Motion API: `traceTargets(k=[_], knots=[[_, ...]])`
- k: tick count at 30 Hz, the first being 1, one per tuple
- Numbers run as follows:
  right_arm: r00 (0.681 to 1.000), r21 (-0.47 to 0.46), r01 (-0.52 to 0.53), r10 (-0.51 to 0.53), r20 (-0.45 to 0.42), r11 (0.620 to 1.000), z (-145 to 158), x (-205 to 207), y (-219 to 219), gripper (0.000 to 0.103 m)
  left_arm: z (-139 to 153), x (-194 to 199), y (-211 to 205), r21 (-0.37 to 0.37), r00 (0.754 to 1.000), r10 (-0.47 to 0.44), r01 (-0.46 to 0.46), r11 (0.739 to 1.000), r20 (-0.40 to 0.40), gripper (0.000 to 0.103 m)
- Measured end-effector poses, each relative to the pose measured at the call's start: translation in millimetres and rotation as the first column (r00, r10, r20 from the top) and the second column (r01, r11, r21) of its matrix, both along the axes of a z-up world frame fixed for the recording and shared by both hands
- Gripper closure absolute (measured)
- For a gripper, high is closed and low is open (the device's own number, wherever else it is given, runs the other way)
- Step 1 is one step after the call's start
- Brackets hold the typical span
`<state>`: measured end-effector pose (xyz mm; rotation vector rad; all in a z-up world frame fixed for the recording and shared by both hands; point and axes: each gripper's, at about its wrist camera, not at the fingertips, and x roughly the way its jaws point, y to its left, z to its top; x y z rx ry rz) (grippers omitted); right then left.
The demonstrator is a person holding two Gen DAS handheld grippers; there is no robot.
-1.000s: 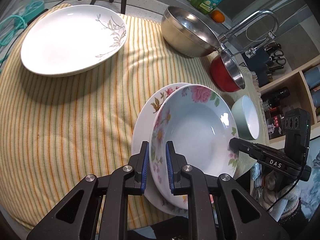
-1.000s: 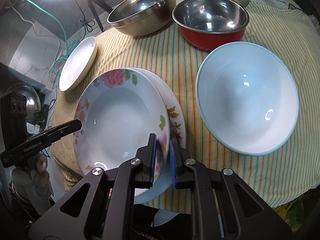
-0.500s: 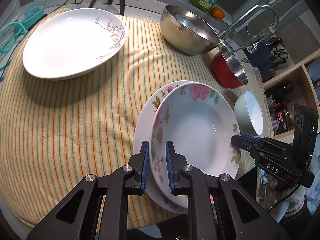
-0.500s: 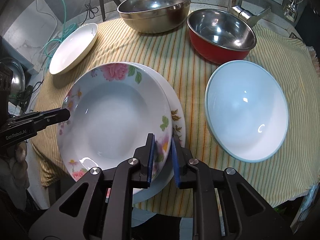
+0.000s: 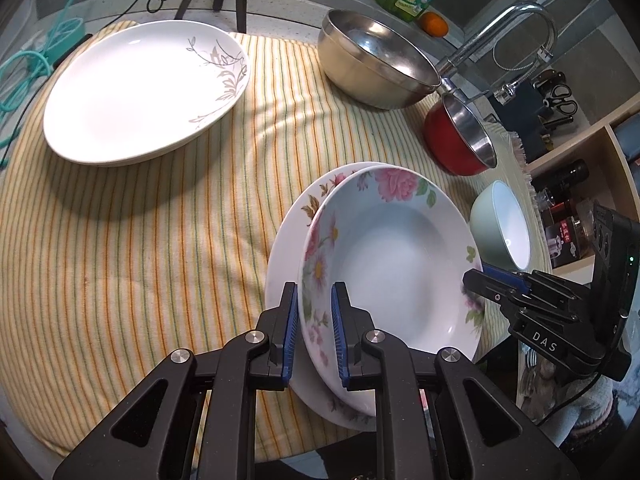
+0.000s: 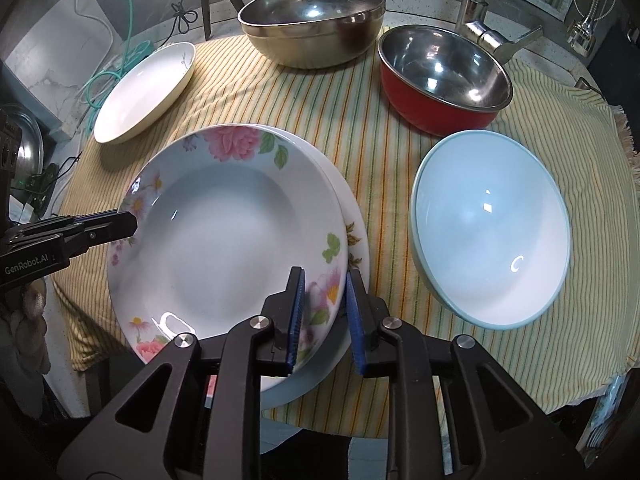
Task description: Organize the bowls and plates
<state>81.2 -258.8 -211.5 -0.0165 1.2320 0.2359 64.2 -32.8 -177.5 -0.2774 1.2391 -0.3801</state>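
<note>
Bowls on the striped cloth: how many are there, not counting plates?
3. A large steel bowl at the back, a red bowl beside it, and a pale blue bowl right of the stacked floral plates.

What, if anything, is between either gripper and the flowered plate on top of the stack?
Nothing visible. The left gripper and right gripper each straddle the rim of the flowered plate, on opposite sides. It sits on another plate, with no other dish over it.

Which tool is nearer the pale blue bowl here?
Right. The right tool straddles the floral plate's rim on the side facing the pale blue bowl; the left tool straddles the plate's opposite rim, with the plate between it and the bowl.
</note>
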Motion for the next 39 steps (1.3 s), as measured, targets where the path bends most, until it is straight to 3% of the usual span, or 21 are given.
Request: traceTargets(k=[7,11,16,18,19,22,24,30,39], knots=[[1.0,0.007,-0.003,0.003,0.003,1.0,0.2,0.9,1.2,0.075,0.7,0.7,0.9,0.007,1.0,-0.002,0.002,1.0,0.007,0.088],[1.0,0.008,0.008,-0.008,0.019,1.0,4.9,0.3,0.2,0.058,0.5,1.4,4.0,-0.002,1.0,0.002,-0.002,1.0,0.004,0.088],[0.999,0.049,0.014,-0.016,0.045,0.999,16.7,-0.4,0.3,0.053,4.1,3.1,12.3,-0.018,1.0,0.015,-0.015,1.0,0.011,0.088],[0.998,0.079,0.014,-0.019,0.061,0.997,23.0,-0.2,2.0,0.037,6.6,3.9,17.0,-0.026,1.0,0.023,-0.022,0.999,0.017,0.086],[0.997,0.095,0.013,-0.02,0.075,0.995,26.9,-0.3,3.5,0.035,8.1,4.7,20.5,-0.029,0.999,0.029,-0.028,0.999,0.021,0.084],[0.994,0.125,0.004,-0.018,0.109,0.992,37.9,2.1,12.5,0.034,13.1,7.2,33.9,-0.033,0.998,0.052,-0.051,0.998,0.04,0.072],[0.993,0.152,-0.002,-0.017,0.119,0.988,44.7,7.0,18.3,0.033,16.0,10.6,47.2,-0.035,0.996,0.077,-0.076,0.997,0.052,0.07],[0.993,0.233,-0.014,-0.015,0.121,0.972,56.2,27.5,43.4,0.033,22.7,27.1,87.4,-0.029,0.987,0.14,-0.138,0.99,0.084,0.07],[0.992,0.279,-0.035,-0.001,0.126,0.96,55.7,66.2,92.4,0.033,26.0,65.8,151.7,0.0,0.965,0.209,-0.212,0.977,0.159,0.07]])
